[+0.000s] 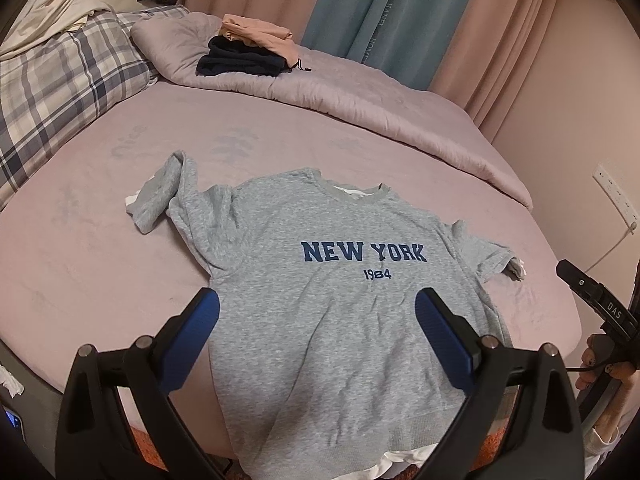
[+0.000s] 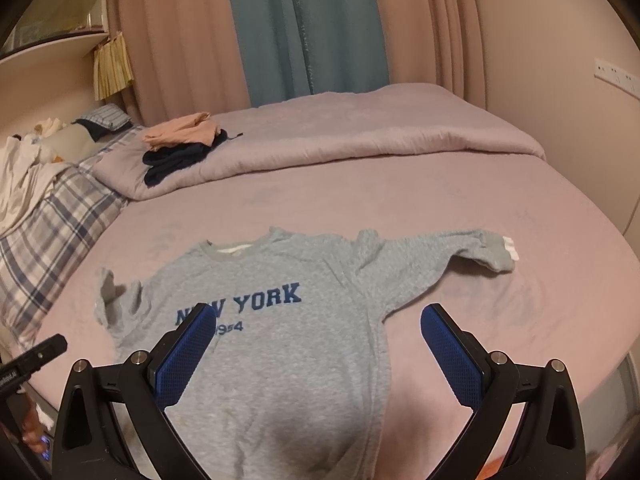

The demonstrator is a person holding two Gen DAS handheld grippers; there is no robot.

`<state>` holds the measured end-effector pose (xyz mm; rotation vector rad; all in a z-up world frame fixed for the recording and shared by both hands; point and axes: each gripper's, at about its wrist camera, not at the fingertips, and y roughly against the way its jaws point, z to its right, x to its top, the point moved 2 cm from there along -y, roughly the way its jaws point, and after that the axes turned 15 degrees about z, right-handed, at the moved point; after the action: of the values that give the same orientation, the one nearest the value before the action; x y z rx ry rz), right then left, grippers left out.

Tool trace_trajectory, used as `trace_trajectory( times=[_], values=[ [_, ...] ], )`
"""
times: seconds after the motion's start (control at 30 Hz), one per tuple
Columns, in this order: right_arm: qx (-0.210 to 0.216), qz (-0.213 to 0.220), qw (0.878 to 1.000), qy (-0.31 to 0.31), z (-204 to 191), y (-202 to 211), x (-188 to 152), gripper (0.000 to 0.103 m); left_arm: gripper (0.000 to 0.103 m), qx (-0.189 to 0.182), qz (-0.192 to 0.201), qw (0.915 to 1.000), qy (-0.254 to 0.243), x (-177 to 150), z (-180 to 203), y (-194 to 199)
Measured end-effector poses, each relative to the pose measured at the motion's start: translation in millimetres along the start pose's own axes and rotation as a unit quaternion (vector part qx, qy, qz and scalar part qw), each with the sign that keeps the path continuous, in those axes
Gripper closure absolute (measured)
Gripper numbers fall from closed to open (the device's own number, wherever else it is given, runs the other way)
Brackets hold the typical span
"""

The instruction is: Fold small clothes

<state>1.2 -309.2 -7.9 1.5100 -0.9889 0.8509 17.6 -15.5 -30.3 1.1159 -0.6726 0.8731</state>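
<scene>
Sweatshirt [image 1: 320, 280] front and centre, grey, spread face-up on the pink bed [image 1: 80, 280], hem hanging toward the near edge. It looks soft, floppy and light, so it should bunch if dragged; a cuff, shoulder seam or the ribbed hem seems the best hold. Left gripper [image 1: 318, 320] hovers above the lower chest, jaws wide apart, holding nothing. Right gripper [image 2: 318, 332] hangs over the body's right side, equally wide, empty, with the outstretched sleeve [image 2: 440, 264] just beyond its fingertips.
</scene>
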Motion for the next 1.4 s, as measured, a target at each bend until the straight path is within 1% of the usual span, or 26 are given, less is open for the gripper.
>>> trace_trajectory(
  times=[0.17, 0.3, 0.47, 0.7, 0.83, 0.97, 1.03, 1.13, 1.23, 1.27, 1.37, 1.4],
  values=[
    [0.003, -0.002, 1.0, -0.003, 0.6, -0.7, -1.8, 0.001, 0.005, 0.001, -0.002, 1.0, 0.0, -1.0, -0.4, -0.1],
    [0.007, -0.001, 1.0, -0.007, 0.4, -0.7, -2.2, 0.001, 0.005, 0.012, -0.001, 0.9999, -0.008, -2.1, -0.6, -2.2],
    [0.015, 0.002, 1.0, -0.008, 0.9, -0.2, -4.1, 0.001, 0.005, 0.006, -0.004, 1.0, -0.004, -2.5, -1.3, -4.5],
    [0.016, -0.001, 1.0, -0.025, 9.5, -2.7, -4.6, 0.001, 0.005, 0.01, -0.005, 0.9999, -0.008, -2.2, -1.4, -6.2],
    [0.017, -0.008, 0.999, -0.033, 12.5, -5.0, -4.1, 0.001, 0.005, 0.02, -0.008, 0.9998, 0.005, -3.6, -13.3, -8.9],
    [0.018, -0.008, 1.0, -0.023, 8.8, -6.6, 0.2, 0.001, 0.005, 0.043, -0.024, 0.9985, 0.023, -9.2, -32.5, -15.8],
    [0.026, -0.01, 0.999, -0.02, 5.7, -8.3, 3.2, 0.001, 0.005, 0.053, -0.028, 0.9977, 0.031, -11.7, -40.6, -17.9],
    [0.068, -0.02, 0.997, -0.03, -2.4, -13.2, 9.8, 0.001, 0.007, 0.067, -0.031, 0.9965, 0.039, -13.7, -51.6, -20.5],
    [0.119, -0.03, 0.992, -0.034, -15.9, -16.8, 19.9, 0.005, 0.009, 0.082, -0.03, 0.9947, 0.055, -14.9, -67.2, -20.7],
    [0.146, -0.035, 0.988, -0.031, -25.6, -18.3, 26.2, 0.006, 0.009, 0.085, -0.029, 0.9941, 0.06, -15.3, -71.6, -21.0],
    [0.195, -0.045, 0.98, -0.008, -51.1, -20.5, 34.6, 0.009, 0.01, 0.1, -0.029, 0.9911, 0.083, -14.4, -88.2, -24.3],
    [0.202, -0.044, 0.978, 0.002, -57.9, -19.8, 34.4, 0.009, 0.01, 0.104, -0.028, 0.9902, 0.089, -13.2, -92.5, -26.6]
  ],
)
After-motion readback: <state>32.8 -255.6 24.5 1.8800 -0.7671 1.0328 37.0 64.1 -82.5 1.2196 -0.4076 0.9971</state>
